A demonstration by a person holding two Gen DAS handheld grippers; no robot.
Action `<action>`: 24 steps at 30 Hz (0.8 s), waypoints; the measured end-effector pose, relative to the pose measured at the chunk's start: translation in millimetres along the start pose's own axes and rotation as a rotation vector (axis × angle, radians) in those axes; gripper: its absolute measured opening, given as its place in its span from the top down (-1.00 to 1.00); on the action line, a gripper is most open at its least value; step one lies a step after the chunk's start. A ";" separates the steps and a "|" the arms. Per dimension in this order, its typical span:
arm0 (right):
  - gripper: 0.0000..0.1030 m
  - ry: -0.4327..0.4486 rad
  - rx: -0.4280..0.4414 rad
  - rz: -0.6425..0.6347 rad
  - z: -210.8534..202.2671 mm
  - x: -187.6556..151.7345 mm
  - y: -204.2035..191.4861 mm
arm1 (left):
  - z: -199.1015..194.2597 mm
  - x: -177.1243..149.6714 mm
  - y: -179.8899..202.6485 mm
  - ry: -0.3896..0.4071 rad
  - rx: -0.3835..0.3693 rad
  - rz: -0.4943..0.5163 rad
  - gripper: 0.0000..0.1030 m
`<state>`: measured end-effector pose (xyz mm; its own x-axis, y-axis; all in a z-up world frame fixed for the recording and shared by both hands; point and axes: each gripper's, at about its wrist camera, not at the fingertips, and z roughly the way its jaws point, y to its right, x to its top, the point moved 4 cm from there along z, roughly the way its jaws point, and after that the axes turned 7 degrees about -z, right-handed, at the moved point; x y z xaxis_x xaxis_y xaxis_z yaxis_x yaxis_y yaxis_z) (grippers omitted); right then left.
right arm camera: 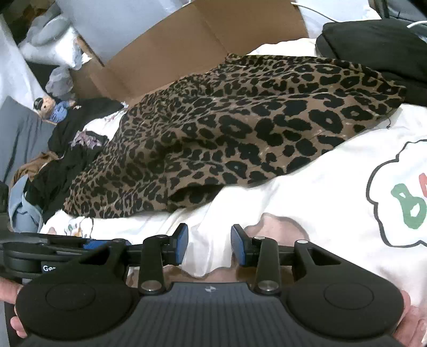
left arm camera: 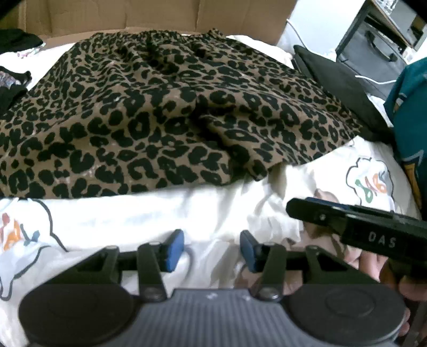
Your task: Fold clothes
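Note:
A leopard-print garment [left arm camera: 160, 114] lies spread and rumpled across a white bed cover [left arm camera: 213, 208] with cartoon prints. My left gripper [left arm camera: 212, 249] hovers just short of the garment's near hem, open, with only white cover showing between its blue pads. The right gripper's black body [left arm camera: 347, 224] reaches in from the right beside it. In the right wrist view the same garment [right arm camera: 240, 128] stretches from upper right to lower left over the cover [right arm camera: 320, 186]. My right gripper [right arm camera: 209, 247] stands open above the cover, a little before the hem. The left gripper [right arm camera: 88, 244] sits close at its left.
A flattened cardboard box [left arm camera: 160, 13] [right arm camera: 200, 40] stands behind the garment. A black cushion [left arm camera: 341, 88] [right arm camera: 373, 40] lies at its right edge. Dark clothes are piled at the left [right arm camera: 66, 160] near a small plush toy [right arm camera: 50, 108]. A person's teal top [left arm camera: 411, 120] is at far right.

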<state>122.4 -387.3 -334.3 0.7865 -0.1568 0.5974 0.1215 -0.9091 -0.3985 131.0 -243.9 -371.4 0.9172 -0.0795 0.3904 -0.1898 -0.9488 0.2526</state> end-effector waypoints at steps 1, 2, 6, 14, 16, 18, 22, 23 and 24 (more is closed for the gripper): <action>0.25 0.003 -0.001 -0.006 -0.2 0.6 -1.1 | -1.3 0.0 -0.4 0.014 -0.002 0.000 0.08; 0.25 0.008 -0.002 -0.013 -0.5 1.5 -2.4 | -2.5 0.3 -0.9 0.028 -0.003 -0.001 0.08; 0.25 0.044 -0.011 -0.074 -1.2 8.1 -12.3 | -2.1 7.7 -2.1 0.075 -0.016 -0.019 0.08; 0.27 0.028 0.017 -0.147 11.3 12.3 -25.4 | 13.1 19.5 3.4 0.129 -0.045 0.014 0.12; 0.27 0.024 0.013 -0.145 12.3 11.6 -25.1 | 14.9 22.3 5.0 0.150 -0.050 0.041 0.13; 0.27 0.024 0.008 -0.137 12.2 11.8 -23.7 | 16.0 25.5 5.3 0.180 -0.060 0.064 0.17; 0.27 0.035 0.004 -0.119 13.1 13.7 -21.6 | 23.2 30.0 3.9 0.196 -0.073 0.109 0.43; 0.27 0.037 0.004 -0.117 13.8 14.5 -21.3 | 24.5 30.6 4.0 0.198 -0.081 0.122 0.43; 0.27 0.037 0.007 -0.113 15.0 15.6 -21.1 | 25.6 30.7 5.0 0.204 -0.089 0.140 0.43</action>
<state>141.2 -364.8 -327.1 0.7448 -0.0675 0.6639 0.2124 -0.9192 -0.3317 167.2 -258.9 -380.8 0.7922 -0.1359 0.5949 -0.3480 -0.9014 0.2574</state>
